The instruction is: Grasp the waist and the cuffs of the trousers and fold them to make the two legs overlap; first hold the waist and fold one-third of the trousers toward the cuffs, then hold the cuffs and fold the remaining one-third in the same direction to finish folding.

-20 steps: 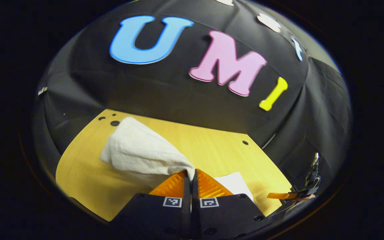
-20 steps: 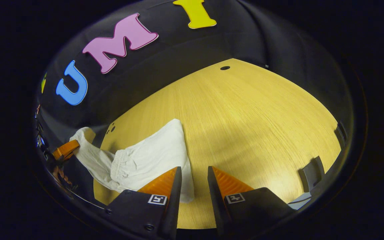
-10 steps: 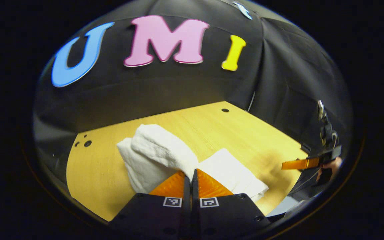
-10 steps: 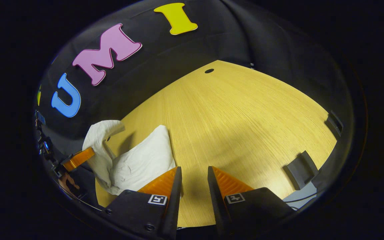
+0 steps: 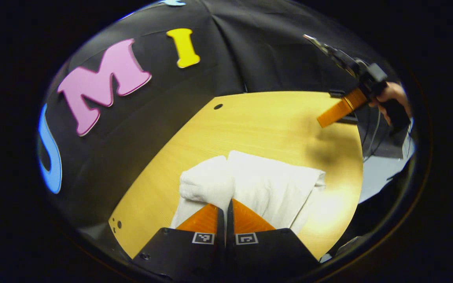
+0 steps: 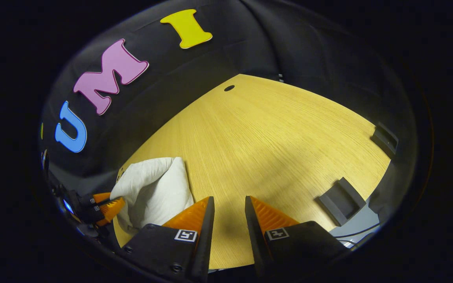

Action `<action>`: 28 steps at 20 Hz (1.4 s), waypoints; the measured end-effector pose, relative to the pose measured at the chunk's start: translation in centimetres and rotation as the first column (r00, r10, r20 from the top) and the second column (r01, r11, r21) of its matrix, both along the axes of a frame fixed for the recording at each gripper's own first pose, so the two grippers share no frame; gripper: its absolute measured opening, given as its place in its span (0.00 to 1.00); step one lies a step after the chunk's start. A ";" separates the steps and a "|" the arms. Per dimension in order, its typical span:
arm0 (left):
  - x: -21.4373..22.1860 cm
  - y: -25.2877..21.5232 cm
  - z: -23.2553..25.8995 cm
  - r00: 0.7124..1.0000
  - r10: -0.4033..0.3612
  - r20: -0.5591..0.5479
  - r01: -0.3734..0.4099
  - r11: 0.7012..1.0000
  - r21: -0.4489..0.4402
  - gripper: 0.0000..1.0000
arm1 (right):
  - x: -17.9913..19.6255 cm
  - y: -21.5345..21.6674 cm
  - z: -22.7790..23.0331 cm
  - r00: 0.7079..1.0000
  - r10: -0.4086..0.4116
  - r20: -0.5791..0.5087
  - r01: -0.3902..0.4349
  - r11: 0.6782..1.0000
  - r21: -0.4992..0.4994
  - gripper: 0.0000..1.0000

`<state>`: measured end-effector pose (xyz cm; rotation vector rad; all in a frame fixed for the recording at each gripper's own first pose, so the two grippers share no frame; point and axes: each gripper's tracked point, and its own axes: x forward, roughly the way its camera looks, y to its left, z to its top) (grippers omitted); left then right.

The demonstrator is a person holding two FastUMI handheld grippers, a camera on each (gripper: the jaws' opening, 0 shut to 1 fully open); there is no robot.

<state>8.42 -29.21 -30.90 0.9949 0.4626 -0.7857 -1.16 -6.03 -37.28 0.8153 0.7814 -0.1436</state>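
Wooden table (image 5: 250,122), white trousers (image 5: 273,184) folded thick, left gripper (image 5: 225,208) pinching their fold, right gripper (image 6: 228,214) parted, holding nothing

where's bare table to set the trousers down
Bare table runs from the trousers toward the far hole and the dark blocks at the edge. It is crowded only near the left claw, shut on the trousers.
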 end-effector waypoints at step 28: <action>-7.3 0.5 -5.3 0.833 -0.554 -0.010 0.472 0.700 0.536 0.74 | -0.5 -0.3 1.0 1.000 -0.027 0.007 0.027 1.000 0.014 0.49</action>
